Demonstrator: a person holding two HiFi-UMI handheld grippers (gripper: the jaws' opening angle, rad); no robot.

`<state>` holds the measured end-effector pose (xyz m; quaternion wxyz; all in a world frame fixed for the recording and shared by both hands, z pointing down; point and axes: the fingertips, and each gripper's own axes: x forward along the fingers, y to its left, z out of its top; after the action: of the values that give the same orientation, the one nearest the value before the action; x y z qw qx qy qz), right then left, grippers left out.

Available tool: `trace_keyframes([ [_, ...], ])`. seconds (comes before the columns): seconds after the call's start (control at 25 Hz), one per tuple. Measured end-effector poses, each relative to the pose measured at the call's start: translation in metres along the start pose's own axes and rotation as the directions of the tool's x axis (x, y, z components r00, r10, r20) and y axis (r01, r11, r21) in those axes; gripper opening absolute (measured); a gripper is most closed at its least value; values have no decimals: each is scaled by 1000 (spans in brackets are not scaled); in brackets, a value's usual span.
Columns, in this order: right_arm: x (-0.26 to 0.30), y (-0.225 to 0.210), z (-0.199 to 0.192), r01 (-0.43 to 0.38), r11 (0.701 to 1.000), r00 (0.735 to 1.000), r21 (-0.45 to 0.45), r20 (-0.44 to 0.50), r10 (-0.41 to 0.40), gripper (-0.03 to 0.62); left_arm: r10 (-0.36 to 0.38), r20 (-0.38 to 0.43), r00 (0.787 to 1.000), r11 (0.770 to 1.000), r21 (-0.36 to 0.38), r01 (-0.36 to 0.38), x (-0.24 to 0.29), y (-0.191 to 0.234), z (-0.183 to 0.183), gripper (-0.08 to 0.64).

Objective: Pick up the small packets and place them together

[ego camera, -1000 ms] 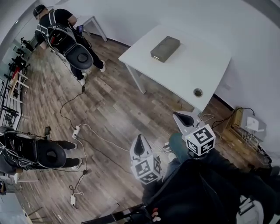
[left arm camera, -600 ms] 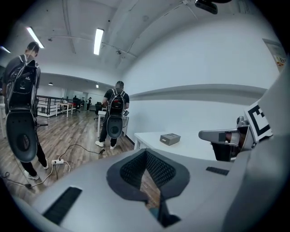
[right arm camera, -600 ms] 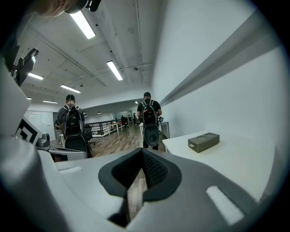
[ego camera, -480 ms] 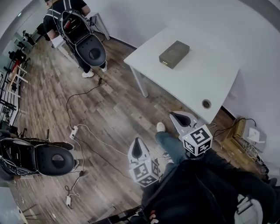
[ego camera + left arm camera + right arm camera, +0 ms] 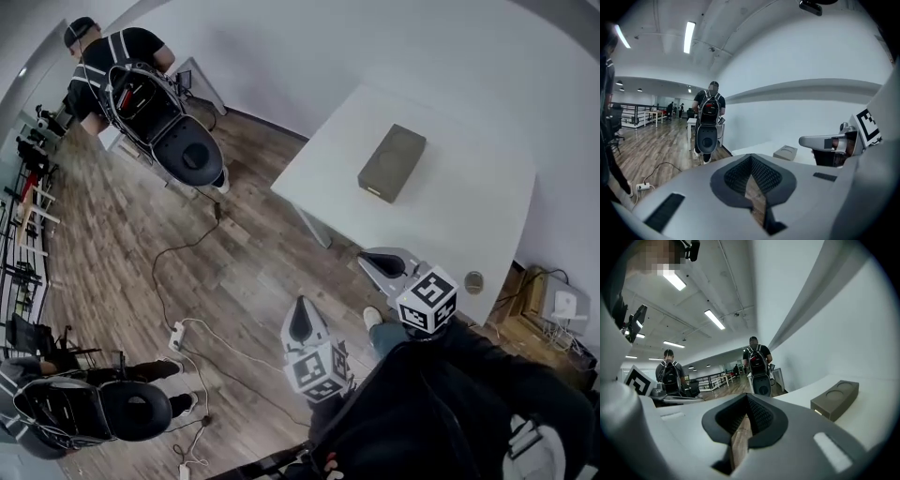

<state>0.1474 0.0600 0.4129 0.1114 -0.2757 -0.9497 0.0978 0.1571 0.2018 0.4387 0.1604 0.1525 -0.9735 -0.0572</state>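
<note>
Wooden flooring beside the clenched, empty left claw and right claw carries loose cables, a likely trip hazard; no small packets show, only a grey box on the bench ahead.

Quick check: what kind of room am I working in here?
Probably an open-plan office or lab used for recording sessions: a wood-plank floor, a plain white table, cables and a power strip on the floor, and other people wearing backpack rigs.
</note>
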Motion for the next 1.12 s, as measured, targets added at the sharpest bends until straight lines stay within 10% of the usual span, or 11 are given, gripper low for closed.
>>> trace_keyframes([
  [0.44, 64, -104, 58, 162, 987, 987, 9, -14, -162, 0, -162, -23, 987, 984, 72, 163, 148, -12, 83, -2],
  [0.72, 51, -184, 44, 379, 920, 925, 95, -14, -380, 0, -353, -101, 930, 918, 157, 365, 233, -65, 85, -2],
  [0.88, 41, -219, 31, 508, 853, 861, 124, -29, -508, 0, -469, -165, 867, 849, 187, 495, 278, -98, 75, -2],
  [1.12, 31, -260, 19, 705, 674, 697, 220, -40, -716, 0, -652, -259, 713, 671, 240, 701, 339, -138, 80, -2],
])
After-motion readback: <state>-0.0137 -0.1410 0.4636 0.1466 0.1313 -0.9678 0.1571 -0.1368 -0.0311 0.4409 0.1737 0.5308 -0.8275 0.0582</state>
